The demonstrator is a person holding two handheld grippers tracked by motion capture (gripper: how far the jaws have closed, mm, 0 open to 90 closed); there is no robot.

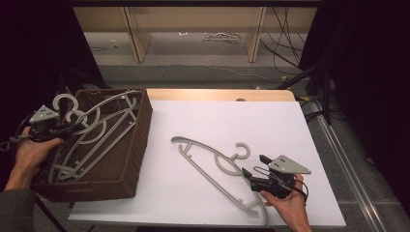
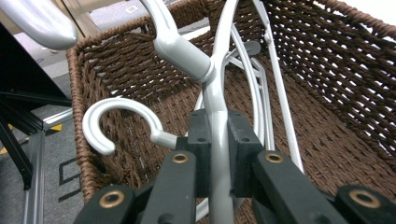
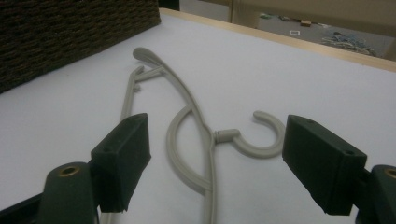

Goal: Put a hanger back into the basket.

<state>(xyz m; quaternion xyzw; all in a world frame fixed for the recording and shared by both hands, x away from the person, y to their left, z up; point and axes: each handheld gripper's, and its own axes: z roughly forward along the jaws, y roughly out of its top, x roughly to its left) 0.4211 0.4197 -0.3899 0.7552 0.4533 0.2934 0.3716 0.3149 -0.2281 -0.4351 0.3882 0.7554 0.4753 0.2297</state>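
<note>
Two grippers, one job: hangers go from table to basket, and this frame catches it mid-load.

Table: a white rectangular tabletop with a pale wooden far edge carries everything; its front edge lies close under the loose hanger's lower arm.

Basket: a dark brown woven wicker basket sits on the table's left end, with several grey plastic hangers lying tangled inside.

Held hanger: a silver-grey plastic coat hanger hangs over the basket, its hook up near the left rim.

Loose hanger: a beige plastic coat hanger with a curled hook lies flat on the table, just ahead of the right-hand tool.

Left gripper: jaws clamped tight on the silver-grey hanger's stem, just below the neck.

Right gripper: jaws spread wide and empty, one either side of the beige hanger's neck (not touching it).

Risk, left: the held hanger's hook or arm could snag the pile below or catch the wicker rim on release, leaving it propped half out.

Risk, right: the flat, thin hanger may skate toward the front edge if one pad lands first.

In the way: the tangled pile, chiefly.
</note>
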